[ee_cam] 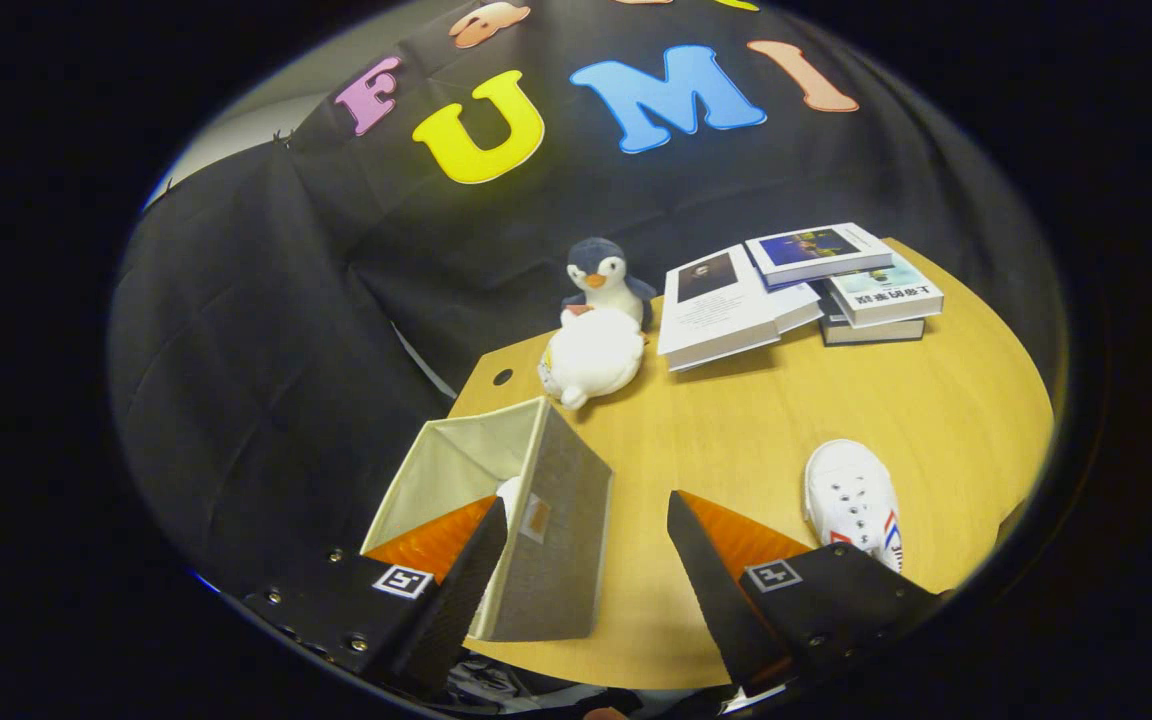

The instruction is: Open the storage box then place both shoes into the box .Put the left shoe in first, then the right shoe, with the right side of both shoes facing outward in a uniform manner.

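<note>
In the gripper view, our gripper [586, 560] hangs above the near edge of the table [736, 420] with its fingers wide apart and nothing between them but bare wood.

The storage box [526, 500] sits just ahead of the left finger, at the table's near left corner. It is open at the top, and its pale lining faces up toward us. Something white shows inside it, right by the tip of the left finger. We judge this to be the left shoe already placed, though too little of it shows to be sure.

The white shoe [854, 500] lies on the table to the right, just beyond the right finger and well apart from the box. Its long axis runs near to far, with the rounded toe pointing far and the heel end hidden behind the right finger.

So the coming move turns on this: the shoe is ahead and to our right, the box ahead and to our left, and open table lies between them. We would swing right, close on the shoe, then carry it left.

The table is smooth wood. A stack of books [796, 290] and two plush toys [591, 340], a penguin behind a white one, sit at the far side, clear of that path.
</note>
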Motion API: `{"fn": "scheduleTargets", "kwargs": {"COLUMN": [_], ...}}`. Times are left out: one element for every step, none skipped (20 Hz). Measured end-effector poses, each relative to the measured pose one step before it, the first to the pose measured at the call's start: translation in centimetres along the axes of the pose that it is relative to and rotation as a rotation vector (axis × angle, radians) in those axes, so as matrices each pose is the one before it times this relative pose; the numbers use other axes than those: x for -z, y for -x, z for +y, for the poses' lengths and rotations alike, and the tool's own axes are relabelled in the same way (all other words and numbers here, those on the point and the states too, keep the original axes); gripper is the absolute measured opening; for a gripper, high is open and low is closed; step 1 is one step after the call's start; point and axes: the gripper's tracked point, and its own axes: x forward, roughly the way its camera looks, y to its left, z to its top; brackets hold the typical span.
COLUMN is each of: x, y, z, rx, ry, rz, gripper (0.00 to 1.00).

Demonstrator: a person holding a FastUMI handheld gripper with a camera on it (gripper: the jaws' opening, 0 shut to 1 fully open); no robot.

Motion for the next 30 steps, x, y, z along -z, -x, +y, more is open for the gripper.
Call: {"fn": "scheduleTargets", "kwargs": {"x": [-0.064,0.051,0.006,-0.045,-0.064,-0.007,-0.027,-0.011,0.018,0.175,0.23,0.271,0.31,0.351,0.374,0.405,0.449,0.435,0.465,0.521,0.387,0.473,0.561,0.577,0.525,0.497,0.395,0.535,0.324,0.304], "y": [0.319,0.319,0.334,0.201,0.212,0.144,0.113,0.071,0.011,-0.06,-0.035,-0.07,-0.089,-0.257,-0.157,-0.267,-0.272,-0.252,-0.25,-0.277,-0.449,-0.367,-0.407,-0.319,-0.397,-0.336,-0.369,-0.386,-0.405,-0.306], "z": [-1.363,-1.311,-1.254,-1.235,-1.249,-1.12,-1.123,-1.158,-1.089,-0.975,-0.932,-1.003,-0.939,-0.881,-0.921,-0.728,-0.844,-0.726,-0.661,-0.658,-0.47,-0.439,-0.455,-0.387,-0.453,-0.3,-0.099,-0.27,-0.349,-0.308], "rx": [0.01922,0.01832,0.01288,0.01311,0.01231,0.011,0.01178,0.01398,0.0139,0.01278,0.01227,0.01174,0.01224,0.01284,0.01267,0.01119,0.01223,0.01205,0.00865,0.01118,0.01125,0.01229,0.01186,0.01247,0.01697,0.01157,0.00581,0.0095,0.01386,0.01664], "ry": [0.0035,0.00067,-0.00078,-0.004,-0.00546,-0.00621,-0.00403,0.00035,0.00381,0.0049,0.00493,0.00417,0.00493,0.00388,0.00129,-0.00091,-0.00165,-0.00039,0.00428,0.00813,0.01281,0.01362,0.01285,0.01427,0.01487,0.01577,0.01606,0.01728,0.01182,0.00537], "rz": [-0.00415,-0.00154,-0.00001,-0.0016,-0.0015,-0.00129,-0.0013,-0.00167,0.00164,0.00337,0.00625,0.00643,0.00751,0.00799,0.0097,0.01376,0.01611,0.01525,0.01544,0.01559,0.01412,0.01487,0.01864,0.01852,0.01831,0.01743,0.0155,0.01748,0.01516,0.01199], "gripper": [0.98,0.98,0.98,0.98,0.98,0.98,0.98,0.98,0.98,0.98,0.98,0.98,0.98,0.98,0.98,0.98,0.98,0.98,0.98,0.98,0.98,0.98,0.98,0.98,0.98,0.98,0.98,0.98,0.98,0.98]}}
